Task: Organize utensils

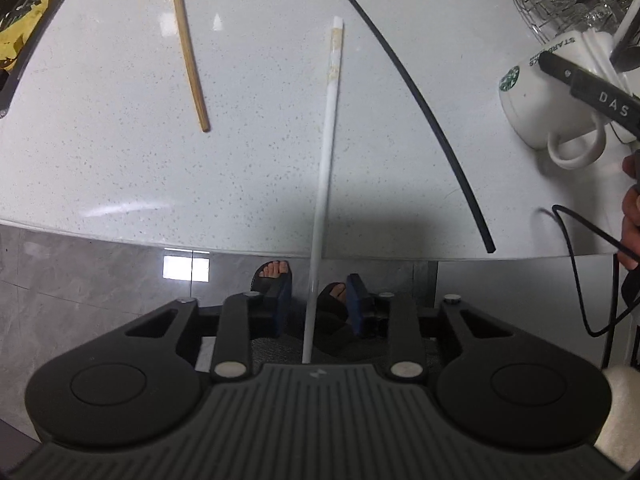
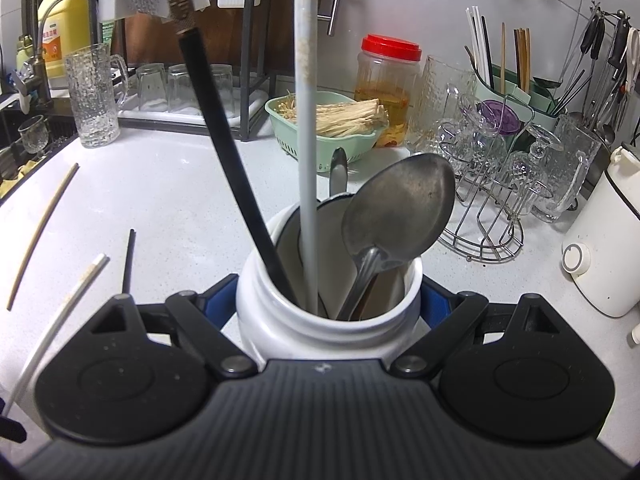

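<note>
The white chopstick (image 1: 326, 168) sits unclamped between the open left tool (image 1: 316, 304); the mug (image 2: 328, 320), gripped by the right tool (image 2: 328, 308), could be tipped.

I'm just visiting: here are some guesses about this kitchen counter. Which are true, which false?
1. Three loose chopsticks lie on the counter: the wooden chopstick, white chopstick and black chopstick. True.
2. The right tool grips the white mug. True.
3. The mug is empty. False: it holds a metal spoon and chopsticks.
4. The left tool is clamped shut on the white chopstick. False: its fingers stand apart around it.
5. The jar has a green lid. False: red.
</note>
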A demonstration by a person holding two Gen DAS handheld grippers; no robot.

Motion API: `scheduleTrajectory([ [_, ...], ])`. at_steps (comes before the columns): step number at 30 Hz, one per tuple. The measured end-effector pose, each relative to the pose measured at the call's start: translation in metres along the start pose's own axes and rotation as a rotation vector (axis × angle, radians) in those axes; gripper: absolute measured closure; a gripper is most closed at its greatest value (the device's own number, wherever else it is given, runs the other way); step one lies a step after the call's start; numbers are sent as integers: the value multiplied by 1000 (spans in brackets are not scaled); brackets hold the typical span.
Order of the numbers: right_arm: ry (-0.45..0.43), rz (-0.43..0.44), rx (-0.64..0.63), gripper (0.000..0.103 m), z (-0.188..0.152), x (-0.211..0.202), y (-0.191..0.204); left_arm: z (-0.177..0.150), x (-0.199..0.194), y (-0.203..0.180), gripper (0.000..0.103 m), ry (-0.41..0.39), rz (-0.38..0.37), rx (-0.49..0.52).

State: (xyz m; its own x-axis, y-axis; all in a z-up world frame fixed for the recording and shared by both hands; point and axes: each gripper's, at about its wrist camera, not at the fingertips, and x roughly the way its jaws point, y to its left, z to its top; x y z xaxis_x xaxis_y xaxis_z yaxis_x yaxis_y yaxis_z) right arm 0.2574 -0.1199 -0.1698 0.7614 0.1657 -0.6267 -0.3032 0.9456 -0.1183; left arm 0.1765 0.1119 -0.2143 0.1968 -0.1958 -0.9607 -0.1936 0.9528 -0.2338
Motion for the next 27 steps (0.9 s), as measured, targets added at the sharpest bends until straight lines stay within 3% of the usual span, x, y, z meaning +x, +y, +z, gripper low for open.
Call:
scheduleTrajectory([
  [3,1,1,-3,11,0,0,0,-2,3,0,97,2,8,14],
  [8,6,3,2,11,1,1,-1,-1,-24,-13,97,-73,-2,111],
  [27,4,-5,9,11,1,1,0,46,-132,-64,98,-294,-54,248],
])
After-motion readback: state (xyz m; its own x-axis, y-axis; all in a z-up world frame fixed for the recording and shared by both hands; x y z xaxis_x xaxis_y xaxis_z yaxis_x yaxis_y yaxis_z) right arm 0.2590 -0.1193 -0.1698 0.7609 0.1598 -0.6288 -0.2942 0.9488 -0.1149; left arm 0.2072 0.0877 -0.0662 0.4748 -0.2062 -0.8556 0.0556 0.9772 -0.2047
